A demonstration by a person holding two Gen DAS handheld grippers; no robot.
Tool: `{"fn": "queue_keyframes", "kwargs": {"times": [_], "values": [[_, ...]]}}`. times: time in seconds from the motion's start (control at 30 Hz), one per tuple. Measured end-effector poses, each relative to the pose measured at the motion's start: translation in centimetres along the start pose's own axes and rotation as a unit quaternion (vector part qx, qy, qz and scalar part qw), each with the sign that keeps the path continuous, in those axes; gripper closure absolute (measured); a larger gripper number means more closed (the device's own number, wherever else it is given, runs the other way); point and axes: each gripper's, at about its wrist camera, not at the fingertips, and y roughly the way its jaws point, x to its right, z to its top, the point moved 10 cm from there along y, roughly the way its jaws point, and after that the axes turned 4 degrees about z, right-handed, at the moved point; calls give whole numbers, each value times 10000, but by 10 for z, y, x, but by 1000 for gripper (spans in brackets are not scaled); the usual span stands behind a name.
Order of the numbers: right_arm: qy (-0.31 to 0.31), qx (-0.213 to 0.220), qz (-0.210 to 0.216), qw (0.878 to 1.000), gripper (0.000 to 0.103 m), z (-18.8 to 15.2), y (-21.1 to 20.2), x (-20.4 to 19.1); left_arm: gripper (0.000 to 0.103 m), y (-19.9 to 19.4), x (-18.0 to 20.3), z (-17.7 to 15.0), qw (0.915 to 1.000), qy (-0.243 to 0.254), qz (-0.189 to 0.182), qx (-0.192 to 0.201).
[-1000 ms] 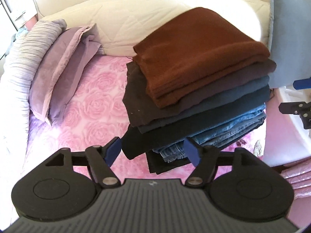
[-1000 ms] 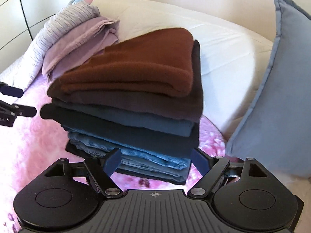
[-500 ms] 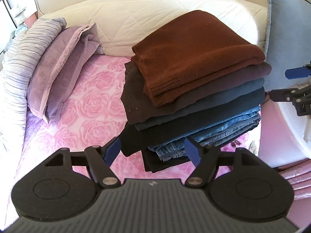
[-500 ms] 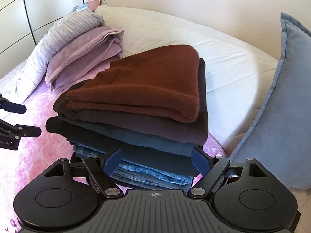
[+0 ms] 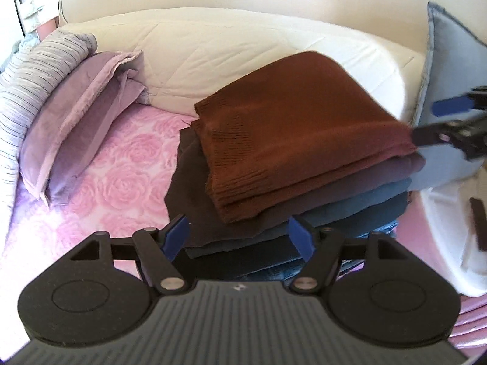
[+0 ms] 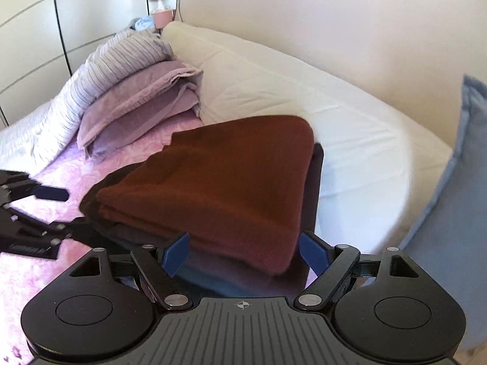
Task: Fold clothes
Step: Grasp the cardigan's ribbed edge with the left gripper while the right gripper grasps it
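A stack of folded clothes sits on a pink rose-patterned bedspread (image 5: 115, 179). A folded brown sweater (image 5: 292, 133) lies on top, over dark purple, teal and black garments (image 5: 350, 200) and jeans at the bottom. My left gripper (image 5: 239, 237) is open and empty, just in front of the stack's near left corner. My right gripper (image 6: 243, 254) is open and empty, close to the brown sweater (image 6: 219, 188) at the stack's right side. Each gripper shows at the edge of the other's view, the right one (image 5: 450, 121) and the left one (image 6: 33, 210).
A lilac pillow (image 5: 82, 121) and a striped grey blanket (image 5: 27, 85) lie at the left. A cream quilted cushion (image 5: 243, 48) runs along the back. A blue-grey pillow (image 6: 456, 213) stands at the right. White wardrobe doors (image 6: 45, 30) are behind.
Both grippers have risen and moved in closer to the stack, so they now look across its top. Their jaws stay open. The clothes have not moved.
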Motion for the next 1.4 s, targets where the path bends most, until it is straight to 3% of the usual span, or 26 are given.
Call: {"fn": "queue_keyframes", "kwargs": {"times": [0.13, 0.23, 0.33, 0.47, 0.6, 0.67, 0.8, 0.93, 0.97, 1.07, 1.1, 1.2, 1.3, 1.33, 1.4], "values": [[-170, 66, 66, 9998, 21, 22, 2, -12, 36, -6, 2, 3, 9991, 18, -280, 322], [-481, 49, 294, 9984, 21, 35, 1, -31, 43, 3, 0, 3, 9981, -203, -443, 376], [-1200, -163, 557, 9911, 21, 41, 8, -53, 43, 4, 0, -2, 9981, -218, -447, 374], [-2342, -518, 949, 9662, 21, 49, 42, -78, 44, 5, -2, -9, 9983, -132, -317, 470], [-3259, -729, 1371, 9326, 21, 65, 91, -91, 44, 1, 2, -2, 9945, -223, -547, 868], [-3563, -777, 1611, 9171, 21, 77, 117, -91, 44, 8, 2, 3, 9948, -406, -526, 773], [-3940, -1034, 2036, 8903, 21, 109, 172, -84, 46, 30, -13, 22, 9862, -1520, -365, 553], [-3931, -1403, 2480, 8742, 21, 134, 228, -70, 63, 57, -23, 35, 9717, -2308, -409, 307], [-3856, -1516, 2610, 8719, 21, 139, 241, -70, 72, 64, -24, 35, 9695, -2411, -393, 180], [-3601, -1896, 3009, 8624, 22, 145, 272, -71, 73, 79, -20, 28, 9712, -2366, -235, -142], [-3565, -2056, 3085, 8576, 30, 142, 280, -71, 73, 80, -18, 27, 9723, -2323, -206, -160], [-3567, -2287, 3272, 8446, 92, 135, 289, -70, 73, 81, -18, 25, 9744, -2235, -171, -193], [-3808, -1810, 3491, 8369, 95, 142, 257, -72, 73, 81, -16, 28, 9771, -2115, -137, -193], [-3878, -1687, 3661, 8289, 96, 143, 240, -73, 73, 80, -15, 28, 9783, -2060, -105, -166], [-3928, -1588, 4230, 8010, 96, 141, 204, -76, 74, 74, -8, 25, 9819, -1896, -6, -50]]}}
